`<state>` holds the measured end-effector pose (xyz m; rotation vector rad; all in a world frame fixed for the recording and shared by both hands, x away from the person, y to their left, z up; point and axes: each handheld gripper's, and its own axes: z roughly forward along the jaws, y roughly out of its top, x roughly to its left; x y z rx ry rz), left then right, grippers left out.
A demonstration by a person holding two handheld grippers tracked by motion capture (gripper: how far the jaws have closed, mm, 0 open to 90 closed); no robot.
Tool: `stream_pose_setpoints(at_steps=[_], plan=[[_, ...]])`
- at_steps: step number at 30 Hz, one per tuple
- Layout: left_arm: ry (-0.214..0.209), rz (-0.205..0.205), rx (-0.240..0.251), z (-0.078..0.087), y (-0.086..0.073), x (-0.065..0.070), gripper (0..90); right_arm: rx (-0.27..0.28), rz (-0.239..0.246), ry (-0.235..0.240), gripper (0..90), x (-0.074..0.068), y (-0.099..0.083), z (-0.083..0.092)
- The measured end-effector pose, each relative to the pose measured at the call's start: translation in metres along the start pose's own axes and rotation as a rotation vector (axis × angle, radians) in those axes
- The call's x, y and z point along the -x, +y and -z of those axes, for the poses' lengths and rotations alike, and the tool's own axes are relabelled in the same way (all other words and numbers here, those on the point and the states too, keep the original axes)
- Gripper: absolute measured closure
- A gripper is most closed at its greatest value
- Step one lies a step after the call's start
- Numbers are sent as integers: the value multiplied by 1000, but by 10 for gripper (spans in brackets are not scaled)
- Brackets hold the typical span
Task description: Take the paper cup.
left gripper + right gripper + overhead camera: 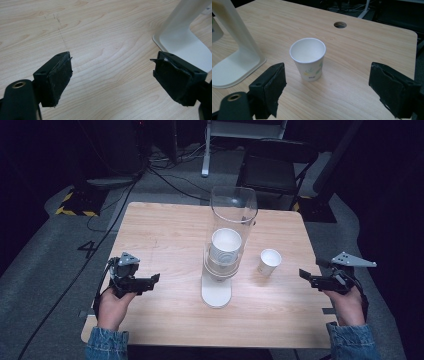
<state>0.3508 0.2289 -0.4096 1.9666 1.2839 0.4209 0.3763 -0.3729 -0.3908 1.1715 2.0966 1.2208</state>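
A white paper cup stands upright and empty on the wooden table, right of a cup dispenser whose clear tube holds a stack of white cups over a white base. My right gripper hovers at the table's right edge, open, pointing at the cup from a short way off. In the right gripper view the cup stands ahead of the open right gripper, apart from both pads. My left gripper is open and empty at the front left. In the left gripper view the left gripper is open over bare wood, with the dispenser base to its right.
A round cable hole sits near the table's far edge. Behind the table stand a black chair and a white frame, with cables on the grey floor. The dispenser's white stand rises left of the cup.
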Motion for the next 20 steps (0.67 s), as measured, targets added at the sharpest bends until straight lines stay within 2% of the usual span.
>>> stream_pose_setpoints(at_steps=[4,5,9,15,20], plan=[[9,5,-3,-1,-1,-2,155,-9,-12,-11,149,6,-5,1],[19,13,-2,-1,-2,-3,155,-16,-31,-29,150,14,-10,2],[31,30,-8,-1,-3,-6,155,-17,-52,-50,150,21,-15,2],[64,57,-28,-2,-6,-11,157,-21,-81,-46,150,22,-18,-4],[72,69,-27,-2,-6,-13,157,-21,-76,-38,150,19,-18,-7]])
